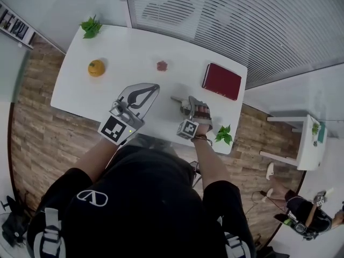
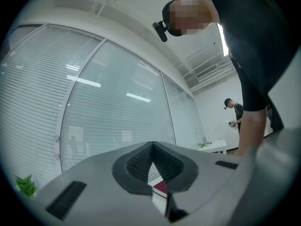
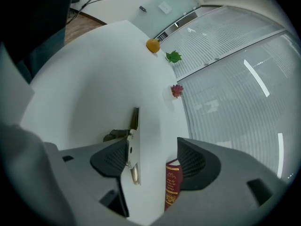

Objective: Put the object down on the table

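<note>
A slim metal tool [image 3: 133, 147] with a dark tip and a brass part sits between the jaws of my right gripper [image 3: 153, 147], low over the white table [image 1: 123, 52]. It lies against one pad [image 3: 115, 157]; the other pad [image 3: 190, 161] stands well clear of it, so the gripper is open. In the head view the tool [image 1: 178, 99] pokes out to the left of the right gripper [image 1: 188, 102]. My left gripper [image 1: 155, 87] hovers over the table's near middle, shut with nothing in it; its tips [image 2: 151, 145] meet.
On the table are a red book [image 1: 222, 81] at the right, an orange [image 1: 96, 67] and a green sprig [image 1: 91, 27] at the far left, a small red flower [image 1: 162, 65] in the middle, and another green sprig [image 1: 223, 135] at the near right edge.
</note>
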`<state>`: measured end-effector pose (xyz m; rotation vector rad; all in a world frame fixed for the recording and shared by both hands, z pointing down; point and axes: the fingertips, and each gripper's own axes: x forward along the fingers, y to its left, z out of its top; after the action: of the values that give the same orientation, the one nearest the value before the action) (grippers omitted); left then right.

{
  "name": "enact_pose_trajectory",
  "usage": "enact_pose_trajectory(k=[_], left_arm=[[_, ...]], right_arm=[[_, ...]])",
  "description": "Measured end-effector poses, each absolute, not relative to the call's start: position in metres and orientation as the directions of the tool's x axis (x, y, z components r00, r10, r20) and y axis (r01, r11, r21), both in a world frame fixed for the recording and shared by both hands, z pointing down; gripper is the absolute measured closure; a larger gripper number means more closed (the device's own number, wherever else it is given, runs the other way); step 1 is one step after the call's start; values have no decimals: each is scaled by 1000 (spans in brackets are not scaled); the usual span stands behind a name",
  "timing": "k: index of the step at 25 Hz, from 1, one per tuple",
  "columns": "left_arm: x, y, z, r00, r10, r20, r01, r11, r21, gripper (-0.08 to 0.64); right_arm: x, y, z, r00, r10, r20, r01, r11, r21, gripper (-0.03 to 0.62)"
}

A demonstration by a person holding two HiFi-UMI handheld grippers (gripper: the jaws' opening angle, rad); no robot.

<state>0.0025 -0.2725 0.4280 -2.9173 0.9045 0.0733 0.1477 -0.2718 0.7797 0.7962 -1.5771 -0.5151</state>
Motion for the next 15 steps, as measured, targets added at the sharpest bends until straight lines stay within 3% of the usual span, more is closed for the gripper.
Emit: enact_pose_trajectory(k=[5, 11, 15], left_arm=[[1, -271, 429, 824, -562, -75, -566, -822, -67, 555], [1, -272, 431, 827, -557, -70, -561, -826, -55, 554], [-1, -273, 429, 827, -557, -80, -561, -826, -56, 554]], right_arm=[[151, -274, 772, -1, -777, 629, -212, 615, 759, 222], [155, -273, 766, 26, -788, 615, -264, 588, 765, 187], [152, -280, 755, 11, -766, 642, -285, 613, 737, 110]])
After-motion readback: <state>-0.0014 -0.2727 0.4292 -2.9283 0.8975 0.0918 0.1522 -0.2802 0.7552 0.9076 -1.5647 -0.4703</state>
